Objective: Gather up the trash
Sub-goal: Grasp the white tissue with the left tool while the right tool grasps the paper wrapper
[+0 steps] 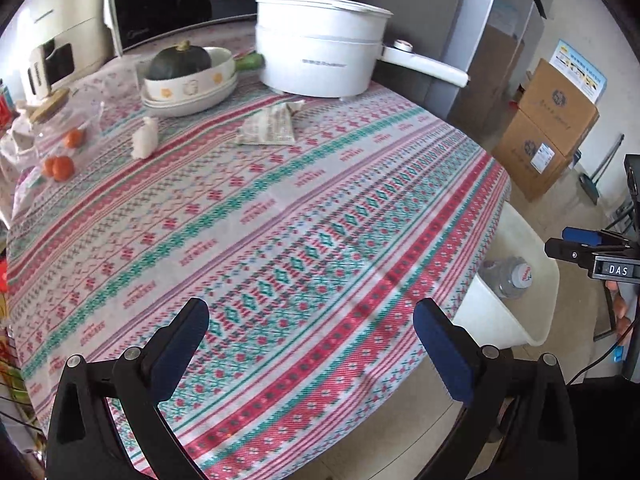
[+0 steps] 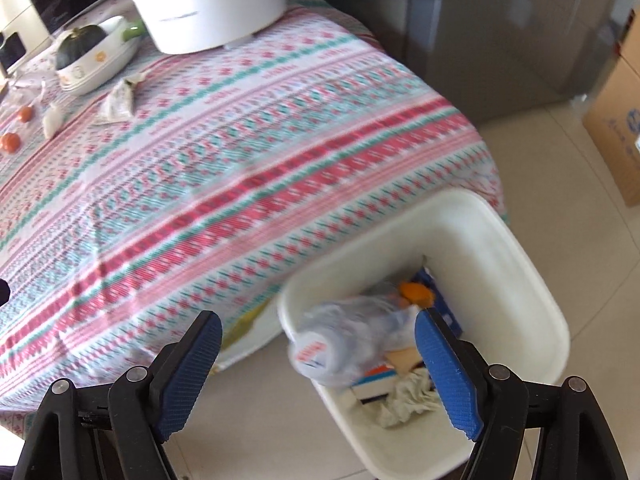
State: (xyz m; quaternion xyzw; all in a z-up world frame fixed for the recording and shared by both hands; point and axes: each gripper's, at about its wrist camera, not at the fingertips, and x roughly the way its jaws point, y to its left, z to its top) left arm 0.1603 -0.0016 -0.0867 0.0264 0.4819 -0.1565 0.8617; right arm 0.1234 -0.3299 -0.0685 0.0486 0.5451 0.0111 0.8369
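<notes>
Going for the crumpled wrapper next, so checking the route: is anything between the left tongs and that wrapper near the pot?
Nothing visible blocks it. Only bare patterned tablecloth lies between the open left tongs and the crumpled wrapper. The white pot and the bowl with the squash stand behind it; a small white figurine stands off to its left.

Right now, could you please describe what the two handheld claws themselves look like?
Both the left claw and the right claw have black angular linkage arms with silver round pins and blue ribbed pads. In the left wrist view, the right claw's body carries a small plate reading DAS, with a thin dark cable trailing below.
</notes>
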